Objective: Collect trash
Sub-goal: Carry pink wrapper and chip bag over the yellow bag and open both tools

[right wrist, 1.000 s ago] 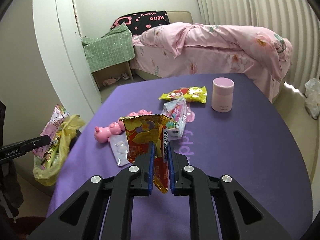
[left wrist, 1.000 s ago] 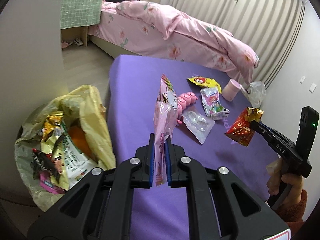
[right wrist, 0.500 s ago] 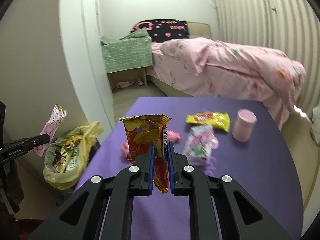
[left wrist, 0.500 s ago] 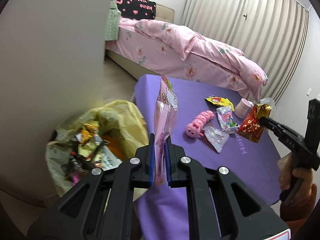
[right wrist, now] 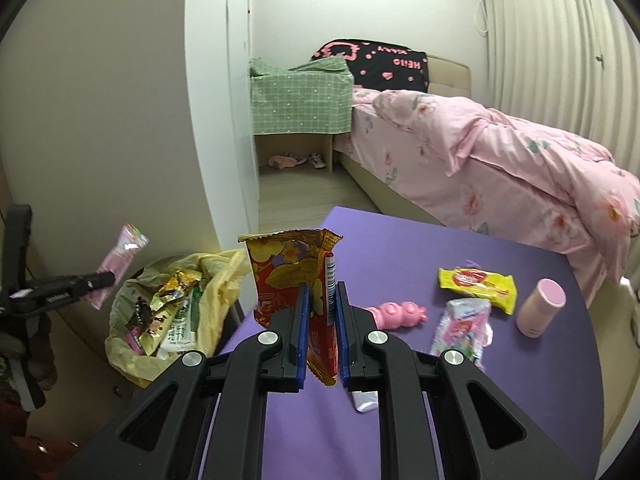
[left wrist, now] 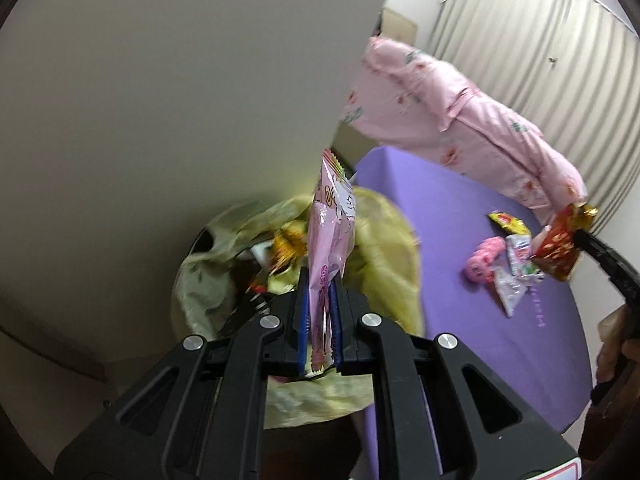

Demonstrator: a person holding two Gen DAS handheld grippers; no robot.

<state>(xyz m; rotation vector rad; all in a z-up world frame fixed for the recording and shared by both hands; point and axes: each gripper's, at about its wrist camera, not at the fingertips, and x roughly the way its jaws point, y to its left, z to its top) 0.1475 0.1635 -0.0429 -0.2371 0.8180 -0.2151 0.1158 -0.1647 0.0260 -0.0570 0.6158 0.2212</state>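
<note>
Already clamped by its lower edge in the left gripper (left wrist: 319,320), the light, limp pink wrapper (left wrist: 330,236) hung centre-frame over the yellow trash bag (left wrist: 384,264), while the right gripper (right wrist: 323,334) pinched the crinkly red wrapper (right wrist: 294,276) likewise.

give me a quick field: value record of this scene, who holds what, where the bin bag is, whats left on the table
left gripper: jaws shut on pink wrapper, held above the bag
right gripper: jaws shut on red wrapper, over the table's edge
yellow trash bag: open, beside the purple table, wrappers already inside
left on table: yellow packet, pink toy, printed clear packet, pink cup
background: bed with pink quilt
</note>
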